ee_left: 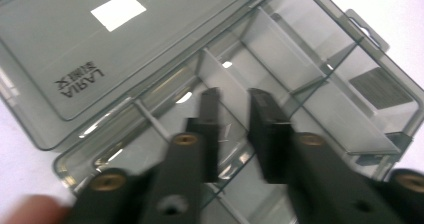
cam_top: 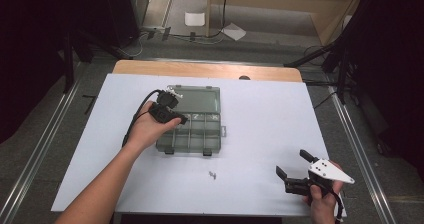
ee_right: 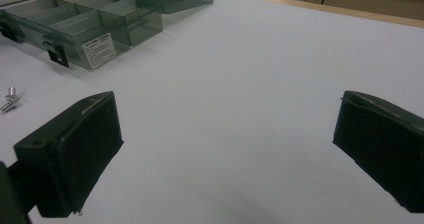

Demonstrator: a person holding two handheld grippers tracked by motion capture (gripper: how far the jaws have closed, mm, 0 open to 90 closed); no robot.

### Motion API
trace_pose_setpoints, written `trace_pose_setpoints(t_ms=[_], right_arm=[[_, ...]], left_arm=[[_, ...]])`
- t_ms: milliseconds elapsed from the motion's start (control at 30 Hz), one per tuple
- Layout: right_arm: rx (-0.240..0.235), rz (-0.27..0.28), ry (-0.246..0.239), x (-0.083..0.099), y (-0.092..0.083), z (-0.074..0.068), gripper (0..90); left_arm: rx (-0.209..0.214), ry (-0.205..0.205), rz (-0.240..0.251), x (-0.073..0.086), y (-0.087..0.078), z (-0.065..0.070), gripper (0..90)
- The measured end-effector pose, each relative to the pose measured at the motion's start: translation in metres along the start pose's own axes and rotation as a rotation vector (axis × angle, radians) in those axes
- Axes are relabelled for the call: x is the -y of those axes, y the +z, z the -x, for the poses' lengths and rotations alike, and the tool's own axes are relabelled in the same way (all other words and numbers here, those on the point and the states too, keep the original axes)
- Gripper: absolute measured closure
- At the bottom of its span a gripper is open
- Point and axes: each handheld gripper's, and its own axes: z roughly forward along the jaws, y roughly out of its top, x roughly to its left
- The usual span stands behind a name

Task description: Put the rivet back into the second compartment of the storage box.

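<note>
A smoky clear compartment box (cam_top: 197, 134) lies open on the white table cover, its lid (cam_top: 197, 98) folded back flat. My left gripper (cam_top: 180, 118) hovers over the box's left compartments. In the left gripper view its jaws (ee_left: 234, 96) stand a little apart above a divided compartment (ee_left: 310, 84), and nothing is pinched between the pads. My right gripper (cam_top: 293, 163) rests at the near right of the table, open wide, with bare table between its pads (ee_right: 227, 109). Small metal screws (cam_top: 212, 174) lie loose in front of the box, also seen in the right gripper view (ee_right: 9, 100).
The white cover (cam_top: 270, 114) lies over a wooden table whose far edge (cam_top: 210, 70) shows behind the box. The box has a label (ee_right: 99, 48) on its front wall and black latches (ee_right: 59, 56). Cables and dark stands lie on the floor beyond.
</note>
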Motion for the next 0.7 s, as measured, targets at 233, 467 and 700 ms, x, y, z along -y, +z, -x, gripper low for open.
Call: trace_pose_setpoints(t_ms=[233,467,700], right_arm=[[0.002,0.002,0.001,0.000,0.000,0.000,0.0],[0.002,-0.002,0.001,0.000,0.000,0.000,0.0],[0.002,0.001,-0.003,0.000,0.000,0.000,0.0]], left_arm=[[0.036,-0.002,0.002,0.002,-0.001,0.004,51.4],[0.066,0.043,0.009,0.001,-0.007,0.017,36.6],[0.091,0.051,0.013,0.004,-0.008,0.021,28.7]])
